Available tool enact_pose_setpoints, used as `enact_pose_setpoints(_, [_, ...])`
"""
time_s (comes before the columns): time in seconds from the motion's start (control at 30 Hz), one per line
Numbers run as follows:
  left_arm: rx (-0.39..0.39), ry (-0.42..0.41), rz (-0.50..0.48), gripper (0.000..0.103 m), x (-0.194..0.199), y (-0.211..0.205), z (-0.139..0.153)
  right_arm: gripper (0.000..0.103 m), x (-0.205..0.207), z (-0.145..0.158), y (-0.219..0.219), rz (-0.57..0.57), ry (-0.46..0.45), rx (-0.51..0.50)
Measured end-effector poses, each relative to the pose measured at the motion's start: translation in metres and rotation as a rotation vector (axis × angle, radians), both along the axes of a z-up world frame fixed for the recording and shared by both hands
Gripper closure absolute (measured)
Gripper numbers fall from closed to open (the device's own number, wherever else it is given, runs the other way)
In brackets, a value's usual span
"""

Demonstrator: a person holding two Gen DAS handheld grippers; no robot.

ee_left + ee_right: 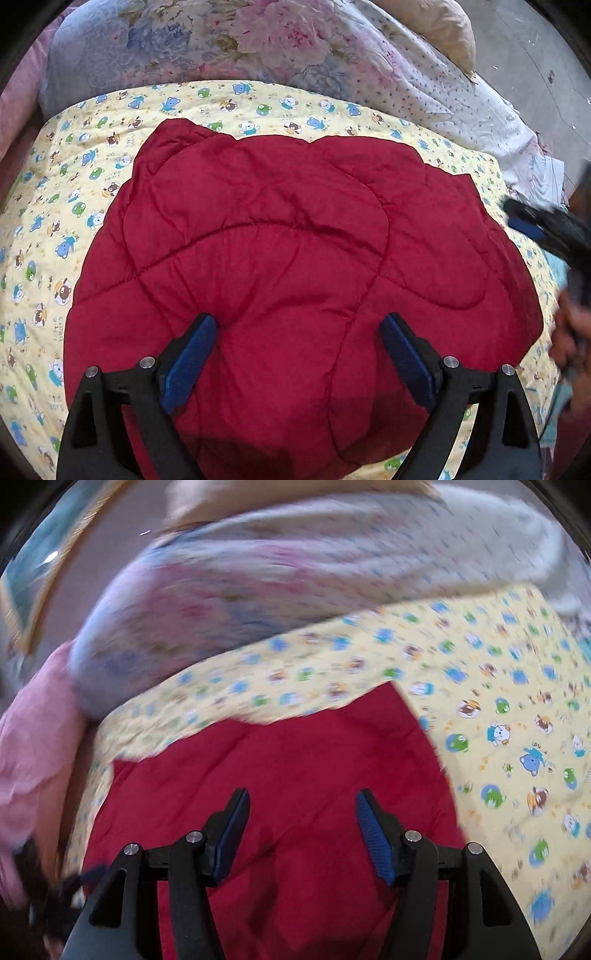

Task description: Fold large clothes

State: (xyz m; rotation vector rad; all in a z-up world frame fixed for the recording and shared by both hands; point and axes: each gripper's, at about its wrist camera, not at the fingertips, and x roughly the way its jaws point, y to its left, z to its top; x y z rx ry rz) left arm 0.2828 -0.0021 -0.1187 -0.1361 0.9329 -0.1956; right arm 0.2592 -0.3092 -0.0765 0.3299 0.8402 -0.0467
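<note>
Red jacket (pixel 295 266) fills frame centre on the sheet (pixel 55 221). It looks soft, puffy, light; I'd pinch a quilted hem edge. Left gripper (pixel 297 354) and right gripper (pixel 303 830) both spread, empty.

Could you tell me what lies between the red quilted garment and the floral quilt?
A strip of the yellow bear-print sheet separates the red quilted garment from the floral quilt, clearest in the left wrist view.

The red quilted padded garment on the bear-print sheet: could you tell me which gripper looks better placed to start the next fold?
Probably the left gripper: open, centred over the red quilted padded garment. The right gripper, also open, is motion-blurred.
</note>
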Motion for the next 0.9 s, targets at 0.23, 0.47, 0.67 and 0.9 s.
enact_pose_setpoints(0.23, [0.028,0.0,0.002,0.009,0.004,-0.014,-0.005,0.029,-0.049,-0.037,0.053,0.09,0.119,-0.214])
enact_pose_setpoints(0.47, [0.046,0.012,0.019,0.008,0.001,-0.018,0.0,0.028,-0.053,-0.051,0.022,0.007,0.142,-0.078])
enact_pose_setpoints(0.67, [0.061,0.003,0.049,0.008,-0.029,-0.012,0.015,0.028,-0.058,-0.052,0.026,-0.002,0.134,-0.085])
enact_pose_setpoints(0.9, [0.148,0.012,0.054,0.006,-0.039,-0.025,0.005,0.028,-0.064,-0.052,0.028,-0.006,0.156,-0.091])
